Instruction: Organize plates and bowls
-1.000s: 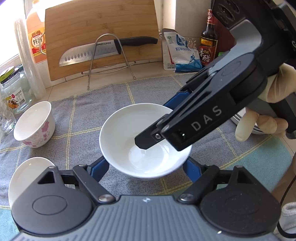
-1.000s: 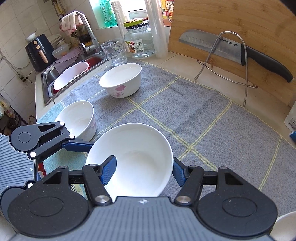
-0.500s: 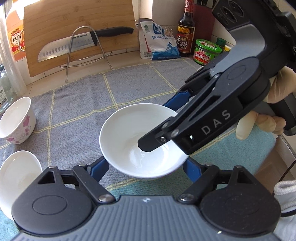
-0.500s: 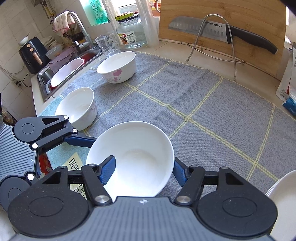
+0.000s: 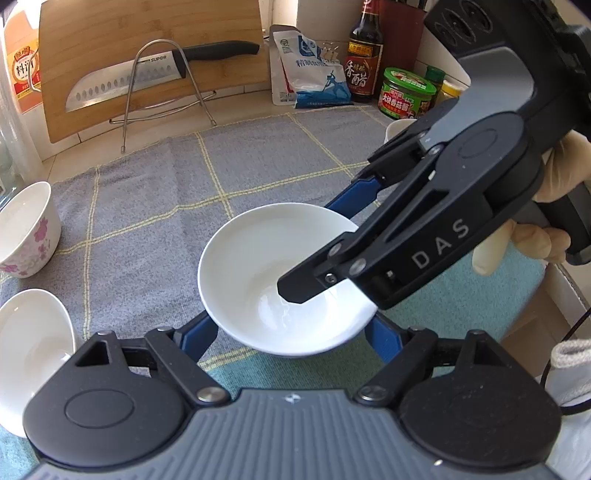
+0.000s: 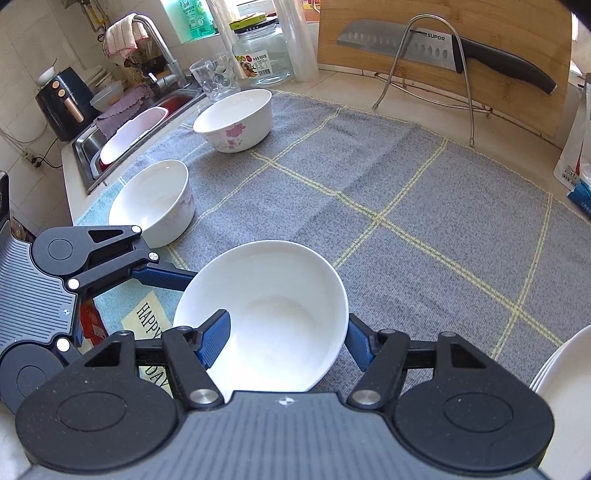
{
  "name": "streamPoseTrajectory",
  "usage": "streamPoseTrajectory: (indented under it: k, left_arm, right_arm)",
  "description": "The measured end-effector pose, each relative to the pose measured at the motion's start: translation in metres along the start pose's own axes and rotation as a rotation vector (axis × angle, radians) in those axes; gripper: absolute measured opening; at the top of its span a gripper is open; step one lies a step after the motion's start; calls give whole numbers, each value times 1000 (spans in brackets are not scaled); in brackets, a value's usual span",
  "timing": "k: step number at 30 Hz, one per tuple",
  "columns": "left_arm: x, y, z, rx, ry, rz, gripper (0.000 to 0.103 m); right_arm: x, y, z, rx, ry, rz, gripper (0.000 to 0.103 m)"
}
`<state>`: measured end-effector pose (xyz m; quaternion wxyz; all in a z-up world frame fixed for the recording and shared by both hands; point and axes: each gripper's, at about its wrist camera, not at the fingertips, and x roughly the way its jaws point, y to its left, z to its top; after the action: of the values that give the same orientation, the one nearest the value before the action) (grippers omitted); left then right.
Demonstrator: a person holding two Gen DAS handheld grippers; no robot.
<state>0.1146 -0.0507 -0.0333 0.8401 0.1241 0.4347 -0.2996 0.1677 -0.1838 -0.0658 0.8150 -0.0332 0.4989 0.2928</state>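
Tongs first: L gripper [image 5: 290, 336] has its two blue fingers set either side of the white bowl [image 6: 273, 295], low on its outer wall, pads against it, so it is clamping the bowl across its width. R gripper [image 6: 286, 343] comes in from the other side and straddles the rim w/ one finger inside the bowl and the other outside. Its jaws are opening, w/ the bowl wall btwn them, and the inner pad looks clear of the wall. A gloved hand [image 5: 535, 240] holds the R gripper's handle.

The bowl is upright and empty, at the near edge of the grey checked cloth [image 6: 406, 184], where it meets a teal mat [image 5: 461, 306]. A plain white bowl [image 6: 151, 203] stands near, to the L in the R wrist view, and a flowered bowl [image 6: 234, 118] sits further back. Plates [image 6: 565, 387] show at the R edge. Behind, a knife [image 6: 424, 48] rests on a wire stand against a wooden board [image 6: 517, 26]. The sink [image 6: 129, 125] is far L.
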Motion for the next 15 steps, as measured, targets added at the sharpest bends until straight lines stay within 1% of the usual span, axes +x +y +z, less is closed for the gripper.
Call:
streamPoseTrajectory:
  k: [5,7,8,9,10,11,12,15]
  left_arm:
    - [0,1,-1,4,0,-3,86]
    - [-1,1,-2,7,-3,-3,86]
    - [-1,1,-2,9,-4,-4,87]
    - [-1,1,-2,12,-5,-6,88]
    - [0,0,-2,16,-4,-8,91]
    - [0,0,-3,19,-3,-9,95]
    - [-1,-1,-4,20,-8,-11,96]
    - [-2,1,-7,9,-7,-28,96]
  right_arm:
    - [0,0,0,-3,-2,5,73]
    - [1,0,0,-1,-3,12,75]
    - [1,0,-1,-2,-4,17,79]
    - [0,1,-1,-4,-10,18,86]
    - [0,2,0,-6,-17,13,91]
    - [-1,3,0,-10,-24,7,99]
    - [-3,4,1,-16,-33,5,102]
    - [-5,4,5,-21,-44,-4,103]
